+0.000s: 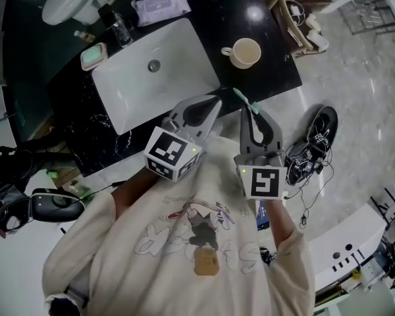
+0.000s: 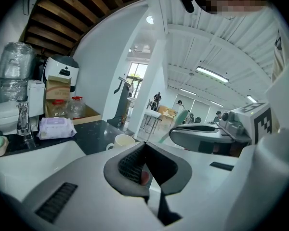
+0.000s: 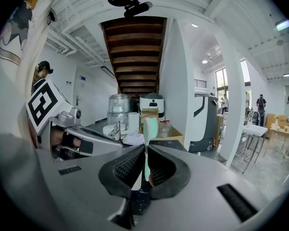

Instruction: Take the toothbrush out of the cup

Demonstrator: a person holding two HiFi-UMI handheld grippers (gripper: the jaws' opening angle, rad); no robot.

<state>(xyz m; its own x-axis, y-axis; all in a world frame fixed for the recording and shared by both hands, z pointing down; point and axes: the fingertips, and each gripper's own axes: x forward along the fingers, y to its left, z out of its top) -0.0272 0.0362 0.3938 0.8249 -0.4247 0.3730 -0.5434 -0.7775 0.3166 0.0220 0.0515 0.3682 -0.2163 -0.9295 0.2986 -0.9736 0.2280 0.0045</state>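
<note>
Counting one black countertop (image 1: pixel 250 18), one white sink (image 1: pixel 171 51), two grippers, one cream cup (image 1: pixel 245 52) and one toothbrush (image 3: pixel 150 126). My left gripper (image 1: pixel 215 103) is closed and empty. My right gripper (image 1: pixel 251 112) clamps the slim mint-green toothbrush at the counter's front edge, outside the cup. I can't see the handle's end inside the pads.

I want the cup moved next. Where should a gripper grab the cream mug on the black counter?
I'd pinch the cream ceramic mug across its rim wall from above: it stands upright and empty, its small handle turned toward the white sink.
</note>
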